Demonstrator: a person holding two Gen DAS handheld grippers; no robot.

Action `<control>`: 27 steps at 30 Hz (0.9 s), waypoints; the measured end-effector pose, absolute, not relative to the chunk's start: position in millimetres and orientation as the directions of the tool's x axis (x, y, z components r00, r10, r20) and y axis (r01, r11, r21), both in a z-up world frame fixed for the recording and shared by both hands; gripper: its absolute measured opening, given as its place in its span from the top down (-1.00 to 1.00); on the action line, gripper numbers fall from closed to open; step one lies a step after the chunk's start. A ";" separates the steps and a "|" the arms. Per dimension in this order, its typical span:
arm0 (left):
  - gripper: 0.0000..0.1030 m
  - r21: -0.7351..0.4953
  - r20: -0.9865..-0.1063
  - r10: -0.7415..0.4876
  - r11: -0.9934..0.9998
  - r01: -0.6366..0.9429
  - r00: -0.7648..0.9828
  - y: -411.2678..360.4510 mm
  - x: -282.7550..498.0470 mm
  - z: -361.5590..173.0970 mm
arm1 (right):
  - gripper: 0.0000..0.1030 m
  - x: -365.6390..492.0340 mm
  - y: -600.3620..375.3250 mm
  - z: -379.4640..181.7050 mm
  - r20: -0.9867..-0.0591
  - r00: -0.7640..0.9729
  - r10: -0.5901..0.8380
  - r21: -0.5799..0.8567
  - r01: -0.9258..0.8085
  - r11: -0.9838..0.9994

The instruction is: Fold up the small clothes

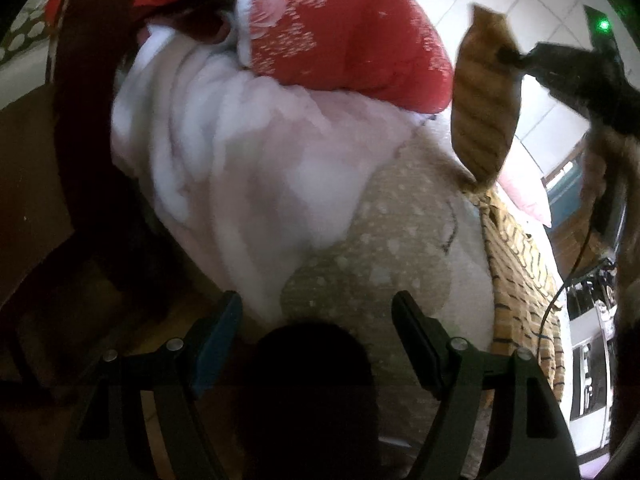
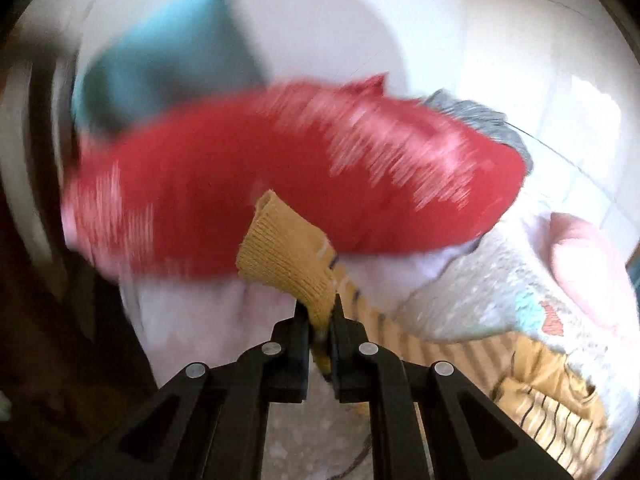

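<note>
Bedding fills both views: a bed [image 1: 360, 280] piled with a pale blanket [image 1: 224, 160], a red quilt [image 1: 344, 40] with a white floral print, and white wall behind. Right gripper [image 2: 320, 316] has its fingers clamped on the ribbed cuff of a mustard striped garment [image 2: 288, 256], and from the left camera that same gripper [image 1: 516, 58] holds the sleeve end up in the air while the body of the garment [image 1: 516, 264] trails down onto the bed along the right side. Left gripper [image 1: 318, 312] hangs over the dotted beige cover with its fingers spread wide and nothing between them, well apart from the garment. Heavy blur in the right view suggests quick motion, though I can't tell its direction. My read: this is the opening step, lifting the piece to shake it out and spread it; no fold is made yet. Next, the free left gripper likely needs to catch the opposite sleeve or hem so the cloth can be stretched flat on a bare patch of bed. No brand, label or writing is readable anywhere; only a green indicator light [image 1: 603, 24] glows beyond the right gripper.
</note>
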State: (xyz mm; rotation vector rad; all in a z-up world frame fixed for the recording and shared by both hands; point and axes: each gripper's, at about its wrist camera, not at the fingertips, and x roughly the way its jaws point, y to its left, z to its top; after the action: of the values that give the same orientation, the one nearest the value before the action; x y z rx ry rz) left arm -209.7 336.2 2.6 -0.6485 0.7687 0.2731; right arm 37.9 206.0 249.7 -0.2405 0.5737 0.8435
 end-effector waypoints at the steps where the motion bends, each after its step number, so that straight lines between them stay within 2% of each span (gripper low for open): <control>1: -0.48 -0.439 -0.715 -0.002 0.780 -0.447 0.699 333.2 -209.2 5.1 | 0.85 44.9 195.2 260.1 -0.555 0.540 0.633 0.037 -0.744 0.667; 4: -0.48 -0.427 -0.710 -0.004 0.798 -0.426 0.704 323.7 -206.0 11.6 | 0.85 78.5 145.7 276.3 -0.554 0.599 0.579 0.068 -0.660 0.748; 8: -0.48 -0.416 -0.719 -0.017 0.812 -0.410 0.695 313.5 -195.4 12.7 | 0.84 138.8 47.7 257.5 -0.607 0.644 0.466 0.158 -0.477 0.864; 16: -0.48 -0.383 -0.746 -0.053 0.850 -0.362 0.664 281.6 -164.0 10.6 | 0.84 211.6 -157.1 150.1 -0.750 0.615 0.244 0.276 -0.044 0.960; 21: -0.48 -0.365 -0.766 -0.089 0.875 -0.317 0.636 254.4 -140.9 8.6 | 0.83 222.3 -232.9 85.2 -0.772 0.574 0.271 0.387 0.088 0.918; 24: -0.48 -0.347 -0.771 -0.101 0.895 -0.282 0.629 239.7 -130.8 11.8 | 0.66 213.3 -266.9 63.3 -0.773 0.583 0.250 0.417 0.171 0.893; 25: -0.48 -0.343 -0.771 -0.104 0.899 -0.272 0.628 235.5 -128.7 12.6 | 0.41 209.7 -276.2 60.1 -0.769 0.588 0.250 0.433 0.192 0.881; 27: -0.48 -0.336 -0.772 -0.110 0.907 -0.255 0.626 228.4 -124.8 13.7 | 0.20 200.7 -297.2 57.4 -0.739 0.617 0.270 0.494 0.223 0.841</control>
State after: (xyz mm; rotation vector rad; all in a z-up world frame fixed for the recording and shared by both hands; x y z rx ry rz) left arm -124.8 228.4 13.7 -0.4427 0.8981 0.0863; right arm 200.7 -297.2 57.4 0.5928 0.9195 0.0294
